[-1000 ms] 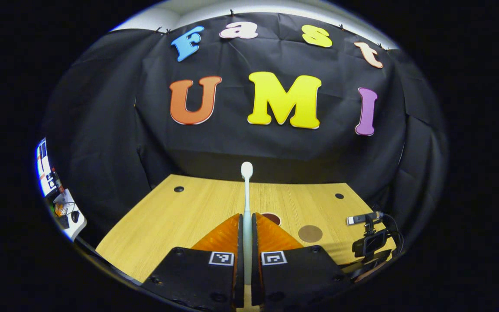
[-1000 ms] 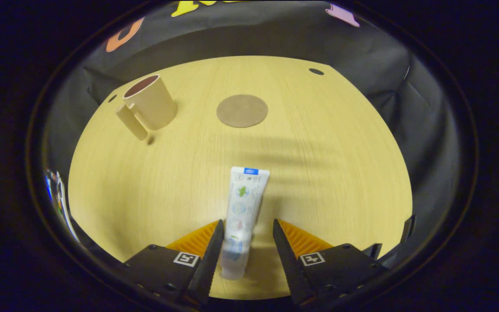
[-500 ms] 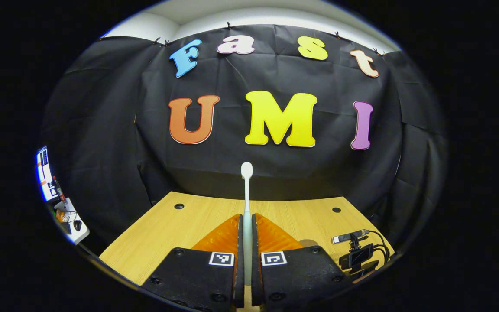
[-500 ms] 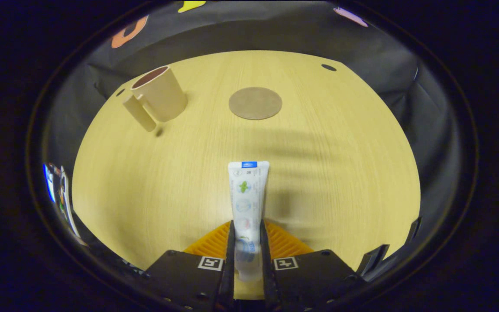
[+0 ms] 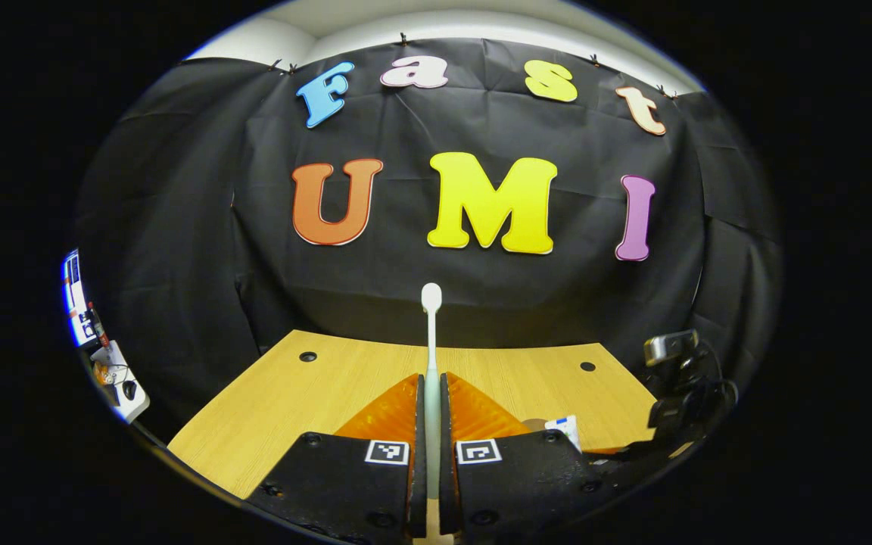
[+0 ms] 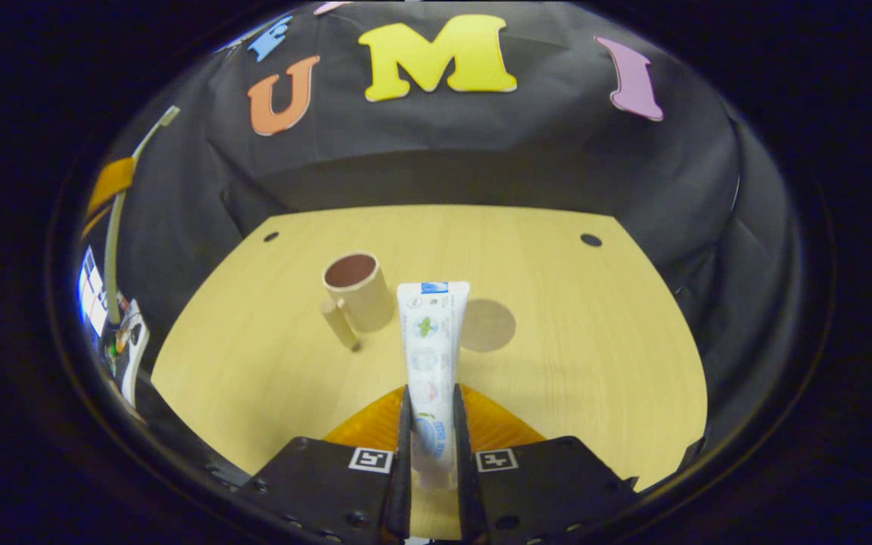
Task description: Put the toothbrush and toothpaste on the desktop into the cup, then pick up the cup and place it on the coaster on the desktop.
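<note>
Mid-task, both items lifted off the tabletop [image 6: 572,356], neither yet in the cup [image 6: 358,300]. Left claw [image 5: 430,393] clamped on the toothbrush [image 5: 431,333], white, head up. Right claw [image 6: 430,409] clamped on the toothpaste [image 6: 431,341], a white printed tube, raised above the wood. Cup tan, upright, apparently empty, standing just beside the bare round coaster [image 6: 490,325]. Remaining: both drops, then cup onto coaster.

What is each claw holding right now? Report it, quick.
Left claw: closed on the thin white plastic toothbrush.
Right claw: closed on the white printed toothpaste tube.
</note>
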The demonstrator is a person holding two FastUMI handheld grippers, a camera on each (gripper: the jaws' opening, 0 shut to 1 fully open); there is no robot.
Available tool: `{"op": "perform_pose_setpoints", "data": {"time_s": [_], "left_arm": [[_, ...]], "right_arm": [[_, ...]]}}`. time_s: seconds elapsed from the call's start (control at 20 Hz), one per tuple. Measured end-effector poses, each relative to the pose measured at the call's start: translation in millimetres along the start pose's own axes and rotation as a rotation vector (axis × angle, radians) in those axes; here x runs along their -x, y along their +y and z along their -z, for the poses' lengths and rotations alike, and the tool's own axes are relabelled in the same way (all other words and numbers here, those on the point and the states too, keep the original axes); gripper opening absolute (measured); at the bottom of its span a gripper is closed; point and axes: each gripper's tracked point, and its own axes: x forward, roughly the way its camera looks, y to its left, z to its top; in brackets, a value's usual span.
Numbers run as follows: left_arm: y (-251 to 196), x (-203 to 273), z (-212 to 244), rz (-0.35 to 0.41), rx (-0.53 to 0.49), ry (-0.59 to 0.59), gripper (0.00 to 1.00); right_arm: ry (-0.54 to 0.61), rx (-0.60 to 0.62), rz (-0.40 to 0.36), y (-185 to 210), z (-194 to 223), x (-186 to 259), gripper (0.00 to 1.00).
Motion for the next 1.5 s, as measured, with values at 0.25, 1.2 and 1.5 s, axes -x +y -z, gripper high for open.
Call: {"op": "perform_pose_setpoints", "data": {"time_s": [0.25, 1.2, 1.5], "left_arm": [[-12, -11, 11, 0.032, -0.003, 0.025, 0.09], [-40, -166, 45, 0.105, -0.042, -0.104, 0.09], [-57, -202, 66, 0.131, -0.023, -0.128, 0.09]], "right_arm": [[-0.18, -0.004, -0.017, 9, -70, 38, 0.25], [-0.205, -0.056, 0.143, -47, -58, 67, 0.25], [-0.135, -0.048, 0.196, -59, -31, 55, 0.25]]}}
